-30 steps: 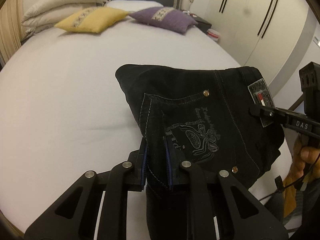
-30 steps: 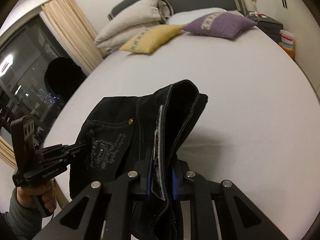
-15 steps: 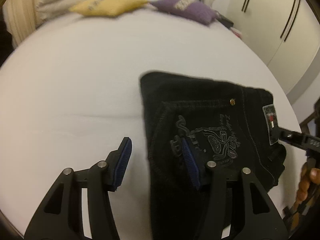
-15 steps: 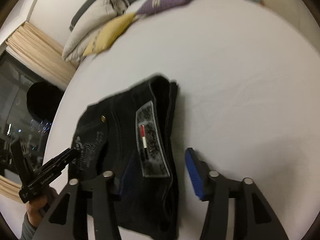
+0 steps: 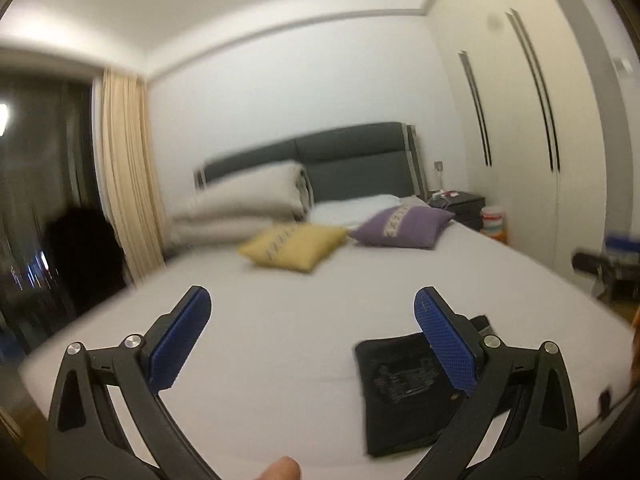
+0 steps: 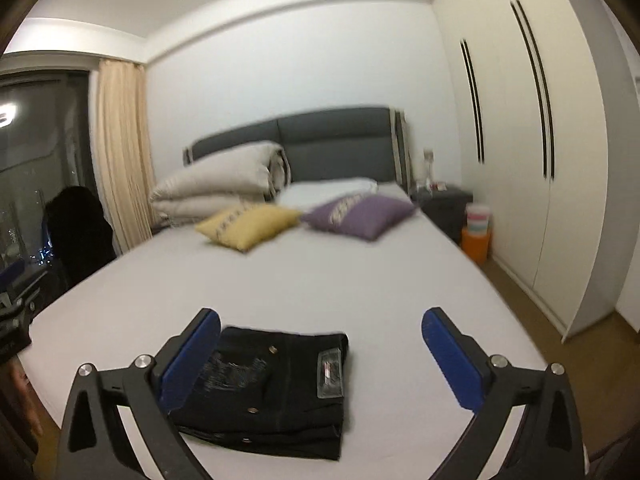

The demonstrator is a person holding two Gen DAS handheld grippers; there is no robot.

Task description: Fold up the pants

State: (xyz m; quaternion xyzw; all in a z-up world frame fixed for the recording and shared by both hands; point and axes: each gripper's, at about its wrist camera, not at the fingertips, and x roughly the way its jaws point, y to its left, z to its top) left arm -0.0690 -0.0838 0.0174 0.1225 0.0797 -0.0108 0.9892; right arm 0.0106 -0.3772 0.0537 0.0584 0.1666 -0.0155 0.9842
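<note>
Pants point(image 6: 276, 392) lie folded in a black stack at the near edge of the bed point(image 6: 360, 280), label patch up. Your left hand-held gripper point(image 5: 312, 340) and right hand-held gripper point(image 6: 320, 354) have just been opening; both now gape wide with nothing between the pads, clear of the cloth.

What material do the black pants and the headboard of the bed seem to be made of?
Black pants: probably denim, matte; pale contrast stitching, metal rivets and a sewn brand patch show. Headboard: grey padded upholstery, split into panels; whether fabric or faux leather, the blur leaves open.
</note>
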